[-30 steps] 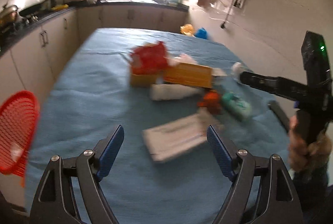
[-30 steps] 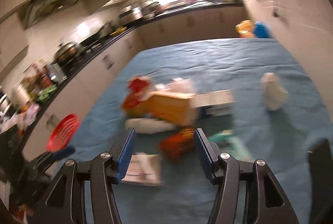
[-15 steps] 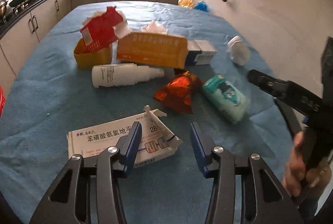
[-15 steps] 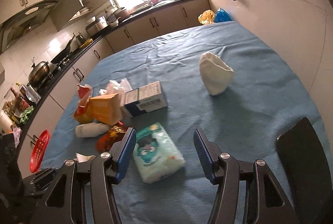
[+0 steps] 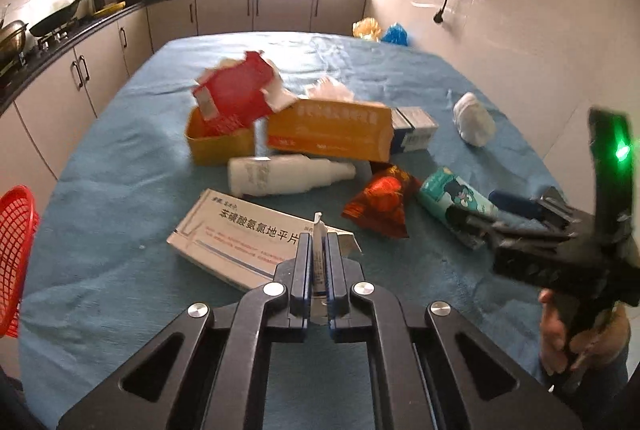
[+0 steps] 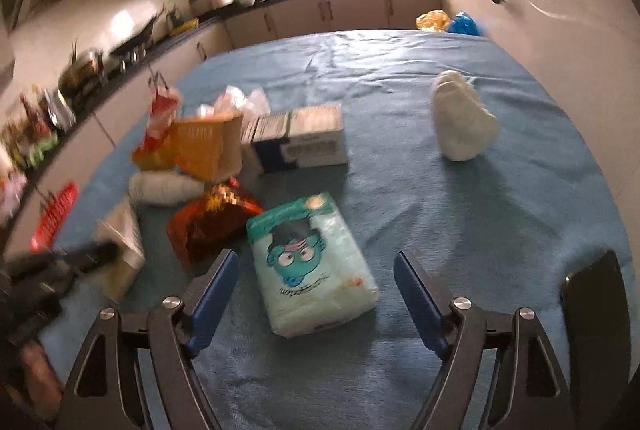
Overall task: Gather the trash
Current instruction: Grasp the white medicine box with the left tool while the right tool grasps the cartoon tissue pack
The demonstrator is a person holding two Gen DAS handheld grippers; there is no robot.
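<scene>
On the blue tablecloth [image 5: 120, 198] a white medicine box [image 5: 240, 234] lies near the front. My left gripper [image 5: 318, 242] is shut on the box's upright torn flap [image 5: 319, 224]. The right gripper [image 6: 316, 262] hangs low over a pale green tissue pack [image 6: 308, 230], its jaws opening, with the pack between them and the pads clear of it. From the left wrist view the tissue pack [image 5: 448, 196] lies right of a red-orange snack wrapper [image 5: 380, 202], with the right gripper [image 5: 480, 222] reaching over it.
Behind lie a white bottle [image 5: 280, 176], an orange box [image 5: 328, 130], a yellow box [image 5: 220, 146] holding a red carton [image 5: 236, 96], a blue-white box [image 6: 300, 138] and a white crumpled wad [image 6: 464, 122]. A red basket [image 5: 16, 242] hangs off the left edge; a black chair back [image 6: 596, 310] stands at right.
My left gripper came down to the white box and shut on its flap. The right gripper swung over and sank toward the tissue pack, and its jaws spread wider.
</scene>
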